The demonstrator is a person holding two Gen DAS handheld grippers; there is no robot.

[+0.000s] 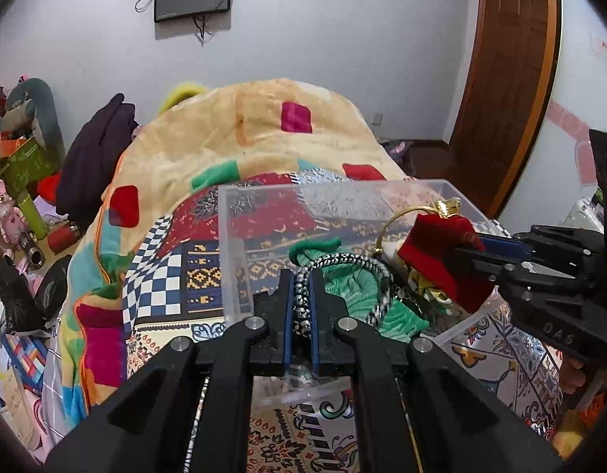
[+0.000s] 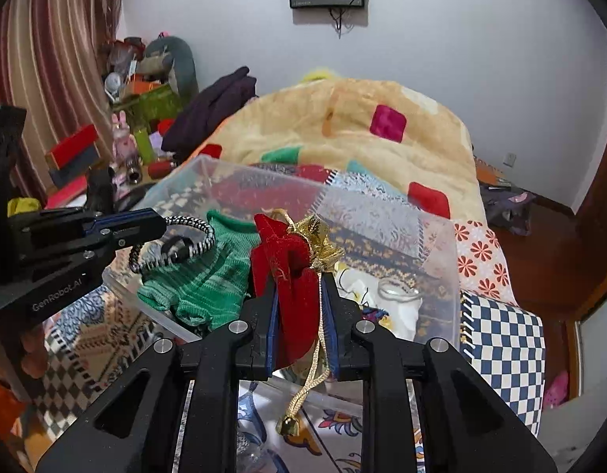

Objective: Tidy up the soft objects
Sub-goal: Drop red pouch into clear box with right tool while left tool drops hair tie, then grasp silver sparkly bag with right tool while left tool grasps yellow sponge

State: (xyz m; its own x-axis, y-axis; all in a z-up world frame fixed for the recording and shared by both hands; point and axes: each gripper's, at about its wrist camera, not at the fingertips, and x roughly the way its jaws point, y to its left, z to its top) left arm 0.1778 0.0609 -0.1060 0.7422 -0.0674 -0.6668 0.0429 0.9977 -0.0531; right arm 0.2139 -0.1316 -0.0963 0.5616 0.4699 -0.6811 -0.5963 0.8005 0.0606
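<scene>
A clear plastic box (image 1: 264, 197) (image 2: 382, 216) stands on the patterned bed cover. Inside lie a green knitted cloth (image 1: 354, 287) (image 2: 208, 276) and a white item (image 2: 402, 307). My left gripper (image 1: 302, 299) (image 2: 161, 228) is shut on a black-and-white braided cable (image 1: 342, 260) (image 2: 193, 236) and holds it over the box above the green cloth. My right gripper (image 2: 299, 315) (image 1: 467, 242) is shut on a red velvet pouch (image 2: 291, 276) (image 1: 437, 252) with gold cord (image 2: 311, 374), held over the box's near side.
A large folded yellow blanket (image 1: 264, 134) (image 2: 342, 126) lies behind the box. A checkered notebook (image 2: 504, 343) sits to the right. Cluttered shelves and toys (image 1: 19, 181) (image 2: 137, 118) stand at the left. A wooden door (image 1: 508, 79) is at the right.
</scene>
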